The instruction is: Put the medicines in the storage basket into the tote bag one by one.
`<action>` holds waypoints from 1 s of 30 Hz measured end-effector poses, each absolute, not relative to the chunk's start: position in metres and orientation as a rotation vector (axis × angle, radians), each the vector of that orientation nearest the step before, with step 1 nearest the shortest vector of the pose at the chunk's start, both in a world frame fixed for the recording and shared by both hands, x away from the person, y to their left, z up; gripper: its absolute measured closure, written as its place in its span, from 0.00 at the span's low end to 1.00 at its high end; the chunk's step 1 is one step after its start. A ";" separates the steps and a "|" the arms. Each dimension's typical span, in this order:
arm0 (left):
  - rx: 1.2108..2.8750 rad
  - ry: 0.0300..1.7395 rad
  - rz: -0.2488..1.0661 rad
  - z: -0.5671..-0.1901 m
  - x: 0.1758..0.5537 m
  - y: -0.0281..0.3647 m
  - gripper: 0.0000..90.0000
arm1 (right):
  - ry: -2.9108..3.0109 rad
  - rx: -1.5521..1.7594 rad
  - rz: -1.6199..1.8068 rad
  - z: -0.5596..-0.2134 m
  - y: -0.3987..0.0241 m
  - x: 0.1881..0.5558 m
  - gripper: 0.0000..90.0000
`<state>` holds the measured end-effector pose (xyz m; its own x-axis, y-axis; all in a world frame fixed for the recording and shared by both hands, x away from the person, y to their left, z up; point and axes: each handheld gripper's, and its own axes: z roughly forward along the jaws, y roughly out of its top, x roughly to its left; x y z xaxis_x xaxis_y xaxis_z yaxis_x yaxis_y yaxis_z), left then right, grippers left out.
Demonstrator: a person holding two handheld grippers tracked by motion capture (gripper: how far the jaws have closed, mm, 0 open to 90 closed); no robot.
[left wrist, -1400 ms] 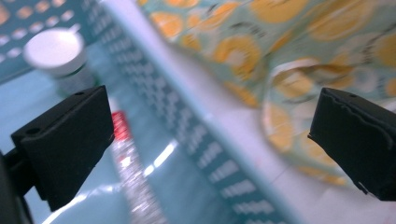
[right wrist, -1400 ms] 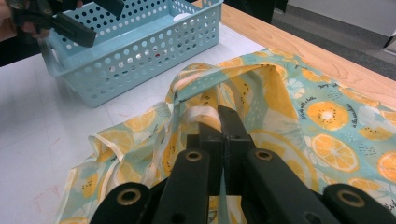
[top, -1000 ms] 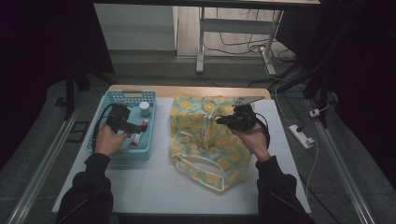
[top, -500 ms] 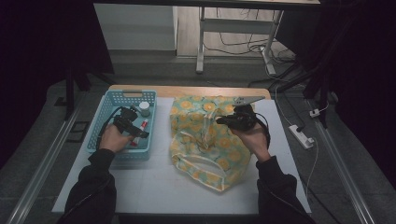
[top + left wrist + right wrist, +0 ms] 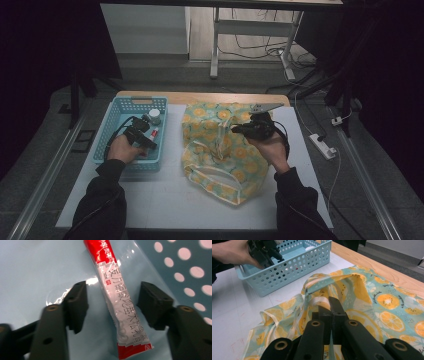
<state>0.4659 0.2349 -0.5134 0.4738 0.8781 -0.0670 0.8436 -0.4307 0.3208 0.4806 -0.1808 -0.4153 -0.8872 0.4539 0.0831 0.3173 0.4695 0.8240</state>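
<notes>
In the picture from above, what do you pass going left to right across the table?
Blue basket → left gripper inside it → orange-print cloth bag → right gripper shut on the bag's strap → white power strip.

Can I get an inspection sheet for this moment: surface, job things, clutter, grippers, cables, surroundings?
Surface: white table with a wooden far edge.
Job's things: red-and-white sachet lying flat on the floor of the blue basket; fruit-print cloth bag spread beside the basket.
Clutter: white-capped bottle in the basket.
Grippers: left gripper has just been closing, jaws either side of the sachet, pads not yet touching it; right gripper shut on the bag's fabric, lifting its edge.
Cables: gripper cable looping over the basket; power strip on the floor.
Surroundings: dark room, table frame beyond.
</notes>
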 end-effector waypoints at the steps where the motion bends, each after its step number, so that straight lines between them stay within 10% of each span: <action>1: 2.408 1.461 0.158 -0.513 0.466 0.235 0.54 | 2.564 0.678 1.389 -0.415 -0.181 0.481 1.00; 9: 2.348 1.541 0.137 -0.512 0.468 0.239 0.78 | 2.565 0.679 1.386 -0.415 -0.181 0.480 1.00; 30: 2.206 1.514 0.222 -0.491 0.459 0.243 0.80 | 2.558 0.682 1.393 -0.415 -0.181 0.480 1.00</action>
<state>0.4591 0.2430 -0.4908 0.3835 0.9158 -0.1195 0.8428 -0.2941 0.4507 0.4803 -0.1813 -0.4147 -0.8855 0.4572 0.0834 0.3181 0.4654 0.8260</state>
